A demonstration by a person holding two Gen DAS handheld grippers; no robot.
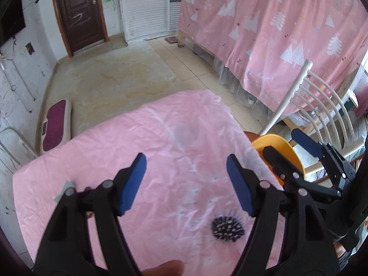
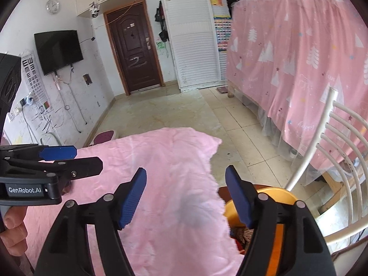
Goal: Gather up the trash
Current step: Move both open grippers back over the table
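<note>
My left gripper (image 1: 186,161) hangs open over a table draped in a wrinkled pink cloth (image 1: 138,138), with nothing between its blue pads. A black spiky ball with white dots (image 1: 226,228) lies on the cloth just inside the right finger. A grey scrap (image 1: 65,189) peeks out behind the left finger. My right gripper (image 2: 186,172) is open too and empty, above the table's right edge and an orange bin (image 2: 283,195) that holds some rubbish (image 2: 243,234). The same orange bin (image 1: 276,142) and right gripper (image 1: 288,148) show in the left wrist view.
A white slatted chair (image 2: 340,151) stands right of the bin, against a pink curtained bed (image 2: 299,69). A maroon-topped floor pad (image 1: 55,124) lies left of the table. Tiled floor (image 2: 165,110) runs to a brown door (image 2: 135,53). The left gripper (image 2: 88,158) shows at left, held by a hand (image 2: 13,230).
</note>
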